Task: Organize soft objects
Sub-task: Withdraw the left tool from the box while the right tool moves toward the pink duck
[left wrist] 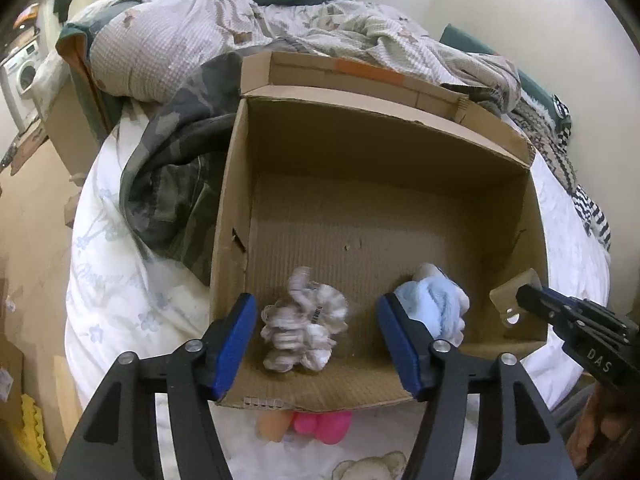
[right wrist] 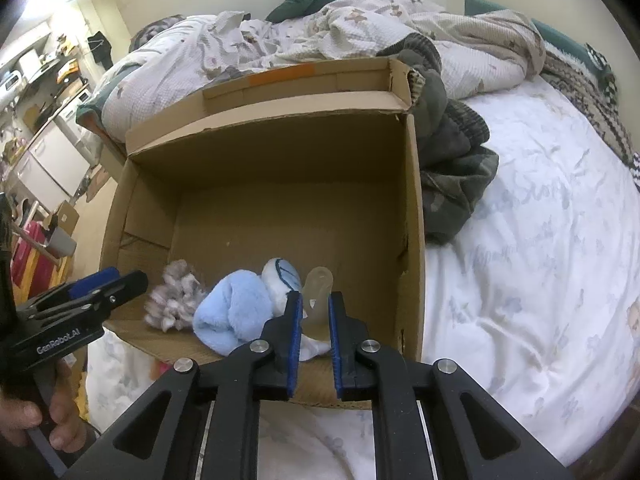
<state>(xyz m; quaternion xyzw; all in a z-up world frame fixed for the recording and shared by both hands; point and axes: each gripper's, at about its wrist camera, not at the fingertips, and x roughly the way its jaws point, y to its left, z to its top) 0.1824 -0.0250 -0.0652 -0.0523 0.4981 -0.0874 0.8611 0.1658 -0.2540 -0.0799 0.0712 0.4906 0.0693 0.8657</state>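
Left tongs [left wrist: 318,340] spread wide over the near edge of the box [left wrist: 400,128], nothing pinched; the grey-white scrunchie [left wrist: 304,320] lies loose on the box floor between the blue pads, touching neither. Right tongs [right wrist: 314,334] nearly pressed together with a narrow gap, a translucent soft piece [right wrist: 318,292] standing between the pads; cannot tell if the pads still press it. Next to it, the light blue plush [right wrist: 236,312] with a white part sits on the box floor, just right of the scrunchie in the left view. So two soft items are in the box, a third at the right near corner about to be dropped. Left to do: a pink item [left wrist: 320,426] and a peach one lie on the bed [right wrist: 540,280] just outside the near wall. Farther off, camo clothing [left wrist: 172,184] beside the box, rumpled quilt [left wrist: 180,40] behind it.
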